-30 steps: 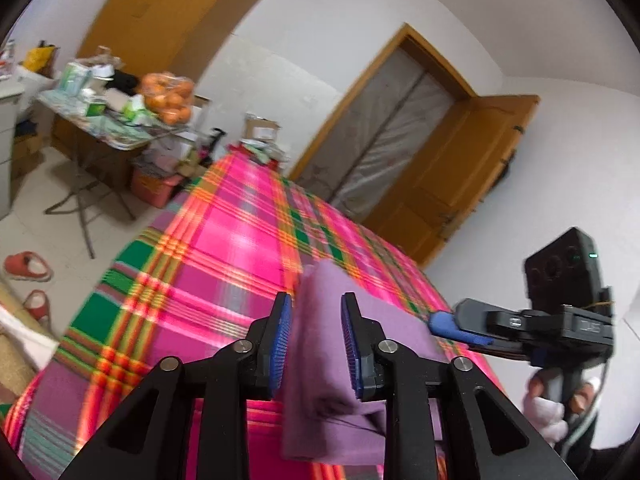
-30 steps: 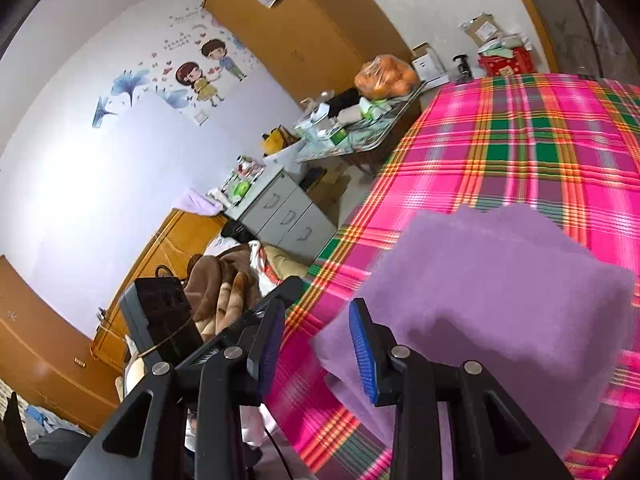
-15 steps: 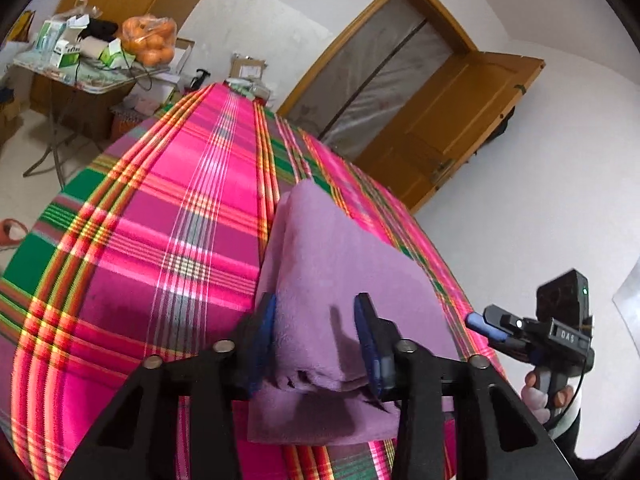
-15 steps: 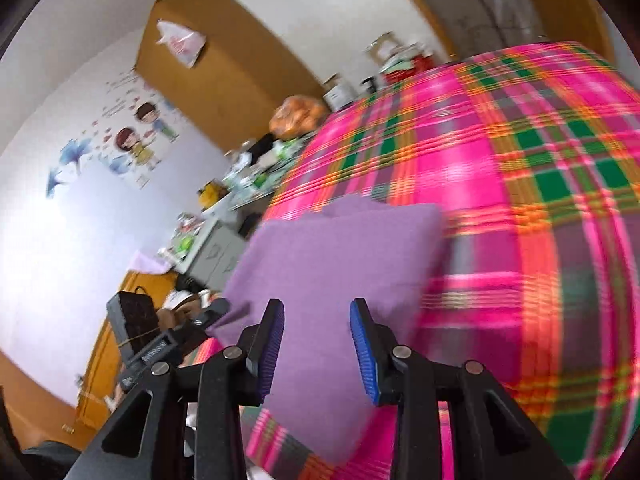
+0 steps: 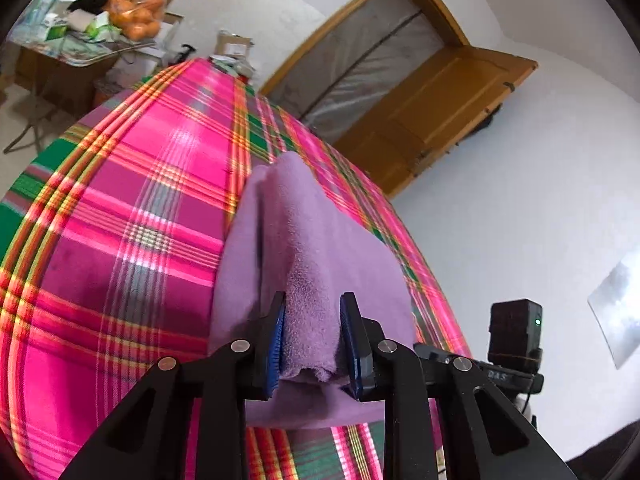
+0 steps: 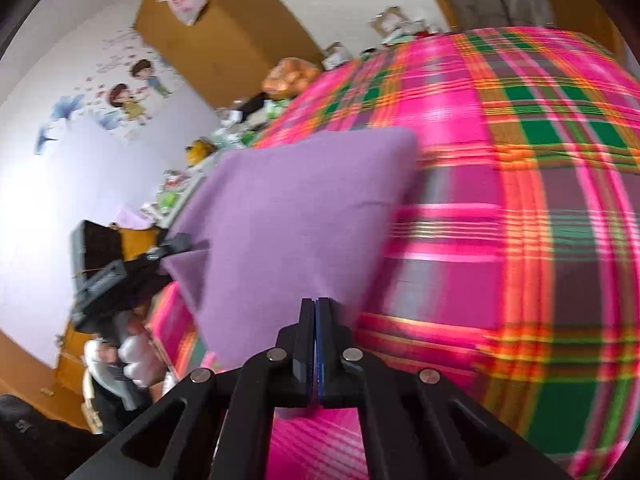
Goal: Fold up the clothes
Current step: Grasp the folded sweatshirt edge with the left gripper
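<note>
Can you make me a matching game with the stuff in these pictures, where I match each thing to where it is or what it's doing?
Things:
1. purple cloth
2. left tool
3. right tool
4. bag of oranges

Places or states:
A. fingers pressed flat together
B. on the cluttered side table
C. lying on the plaid bed cover
D. fingers apart, a fold of cloth between them

Pairs: 1-C, 2-D, 3-A, 4-B

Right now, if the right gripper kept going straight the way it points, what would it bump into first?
Probably the purple cloth: the right gripper has its jaws shut right at the cloth's near edge. Beyond lies the plaid bedspread. Depth is blurry, so this is uncertain.
</note>
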